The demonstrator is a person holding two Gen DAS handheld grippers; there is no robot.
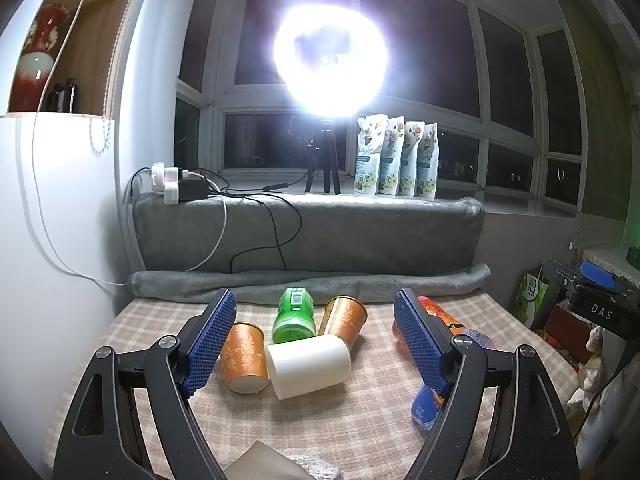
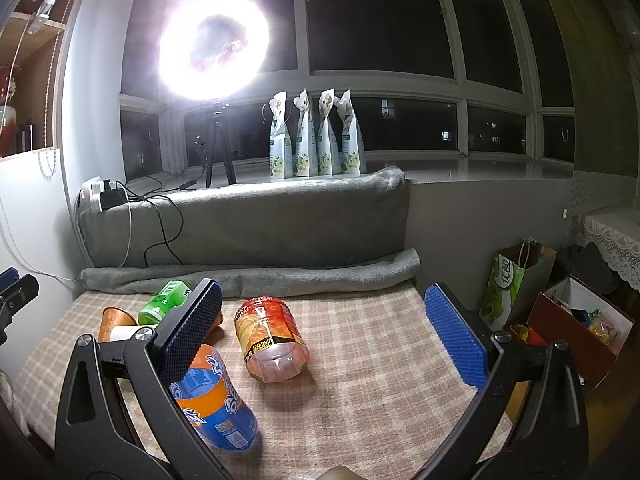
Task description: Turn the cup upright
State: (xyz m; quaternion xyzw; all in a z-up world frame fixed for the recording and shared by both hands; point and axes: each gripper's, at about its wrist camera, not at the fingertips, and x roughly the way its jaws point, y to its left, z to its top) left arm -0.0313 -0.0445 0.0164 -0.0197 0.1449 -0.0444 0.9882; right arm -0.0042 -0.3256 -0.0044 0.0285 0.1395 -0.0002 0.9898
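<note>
In the left wrist view a white cup [image 1: 308,366] lies on its side on the checked tablecloth [image 1: 360,420], with an orange patterned paper cup [image 1: 243,358] on its left and another [image 1: 344,318] behind it, both tipped over. A green cup [image 1: 293,314] lies behind them. My left gripper [image 1: 316,344] is open and empty, its blue pads either side of the white cup, slightly above. My right gripper [image 2: 324,344] is open and empty over the cloth, beside a red clear cup [image 2: 272,340] and a blue-orange cup [image 2: 212,396], both lying down.
A rolled grey blanket [image 1: 308,280] borders the table's far edge below a grey-covered ledge. A ring light on a tripod [image 1: 328,64], pouches [image 1: 396,156] and a power strip [image 1: 176,184] with cables stand on the sill. A paper bag [image 2: 508,284] and boxes [image 2: 580,328] sit right of the table.
</note>
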